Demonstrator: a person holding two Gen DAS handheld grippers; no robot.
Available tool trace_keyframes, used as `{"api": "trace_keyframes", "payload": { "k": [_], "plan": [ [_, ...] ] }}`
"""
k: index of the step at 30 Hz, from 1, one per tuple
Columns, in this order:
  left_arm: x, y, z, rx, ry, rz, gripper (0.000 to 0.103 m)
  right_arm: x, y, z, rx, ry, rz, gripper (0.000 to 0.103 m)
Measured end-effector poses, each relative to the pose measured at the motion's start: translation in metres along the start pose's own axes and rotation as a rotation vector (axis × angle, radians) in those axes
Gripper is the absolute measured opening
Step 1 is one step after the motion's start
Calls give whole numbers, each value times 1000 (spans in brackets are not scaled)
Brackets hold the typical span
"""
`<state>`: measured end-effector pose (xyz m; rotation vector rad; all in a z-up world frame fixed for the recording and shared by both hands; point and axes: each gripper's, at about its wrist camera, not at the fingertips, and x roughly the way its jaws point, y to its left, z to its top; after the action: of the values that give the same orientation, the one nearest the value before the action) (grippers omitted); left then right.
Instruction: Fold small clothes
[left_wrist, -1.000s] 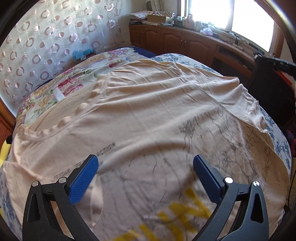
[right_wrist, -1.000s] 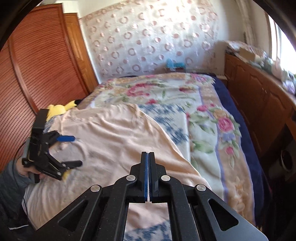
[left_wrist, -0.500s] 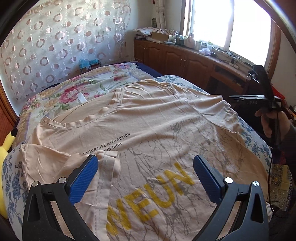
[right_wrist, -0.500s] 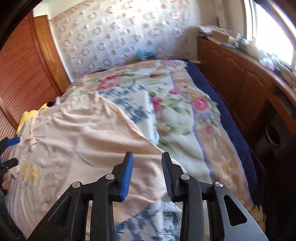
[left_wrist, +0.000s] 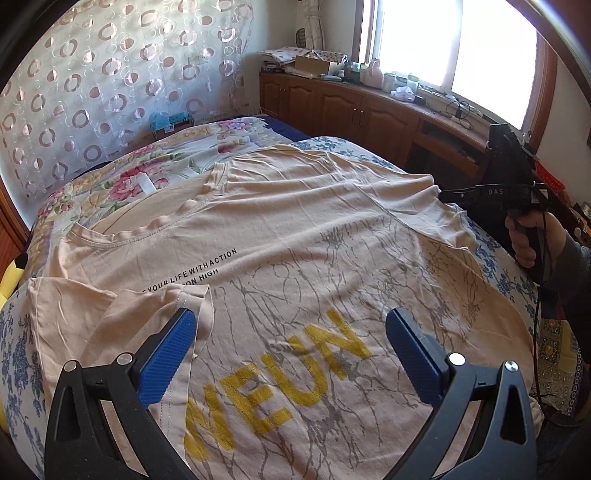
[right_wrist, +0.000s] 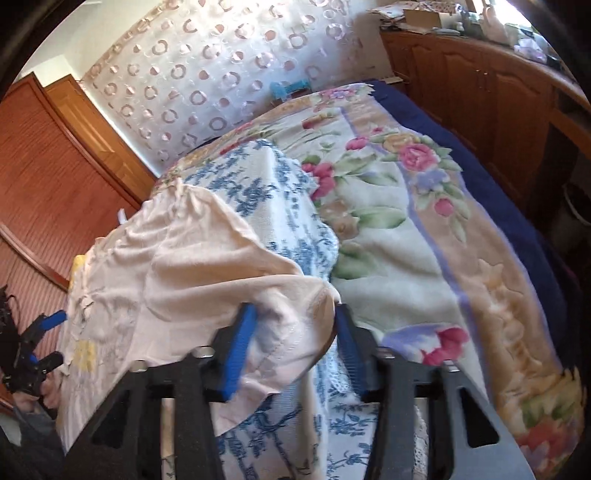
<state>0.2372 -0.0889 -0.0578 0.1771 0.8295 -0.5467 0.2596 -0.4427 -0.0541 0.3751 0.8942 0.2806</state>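
A pale peach cotton T-shirt (left_wrist: 295, 236) with yellow letters and a grey branch print lies spread face up on the bed (right_wrist: 406, 229), its neckline at the far side from the left tongs (left_wrist: 291, 343). Those tongs hang wide apart above the chest print with nothing between them. The near sleeve (left_wrist: 110, 314) already lies turned in over the body just beside their left-hand pad, so that side seems done.

The right tongs (right_wrist: 295, 339) are at the opposite sleeve (right_wrist: 284, 325), held by the person's hand (left_wrist: 532, 236). Their jaws are closing, with the sleeve's hemmed edge bunched between the blue pads (right_wrist: 240, 350). The picture is blurred, so I cannot say for sure that the pads press the cloth yet. Gripping the hem there probably lets this sleeve be carried inward to match the other.
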Motion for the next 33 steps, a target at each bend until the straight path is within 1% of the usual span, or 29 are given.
{"api": "trace_keyframes", "payload": {
  "k": [1, 2, 4, 5, 11, 13, 17, 20, 24, 25, 26, 27, 28, 30, 33],
  "plan": [
    [0, 0, 0, -1, 0, 0, 103, -4, 0, 0, -17, -3, 2, 13],
    [0, 1, -1, -3, 0, 0, 103, -6, 0, -1, -38, -6, -7, 7],
    [-1, 1, -1, -6, -2, 1, 103, -9, 5, 0, -78, -14, -54, 4],
    [-1, 2, -2, -8, -3, 1, 103, -8, 6, -1, -89, -24, -59, 3],
    [-5, 9, -6, -24, -11, 1, 103, -30, 33, 0, -160, -102, -55, 3],
    [-8, 12, -6, -31, -18, 4, 103, -37, 51, 1, -190, -116, -28, 3],
    [-17, 22, -8, -59, -36, 17, 103, -41, 105, 6, -311, -128, 59, 3],
    [-25, 30, -12, -81, -43, 36, 103, -34, 156, 12, -402, -119, 153, 3],
    [-30, 40, -18, -108, -45, 60, 103, -11, 210, 16, -467, -81, 288, 3],
    [-31, 43, -19, -115, -45, 65, 103, -5, 218, 16, -483, -74, 302, 12],
    [-31, 46, -21, -123, -43, 70, 103, 1, 224, 15, -497, -65, 292, 28],
    [-31, 48, -23, -127, -42, 73, 103, 6, 226, 15, -504, -63, 269, 34],
    [-31, 50, -24, -132, -41, 77, 103, 9, 224, 14, -501, -69, 254, 36],
    [-30, 54, -27, -139, -38, 80, 103, 13, 215, 14, -482, -62, 253, 36],
    [-25, 60, -28, -151, -32, 83, 103, 20, 203, 7, -463, -34, 183, 36]
  ]
}}
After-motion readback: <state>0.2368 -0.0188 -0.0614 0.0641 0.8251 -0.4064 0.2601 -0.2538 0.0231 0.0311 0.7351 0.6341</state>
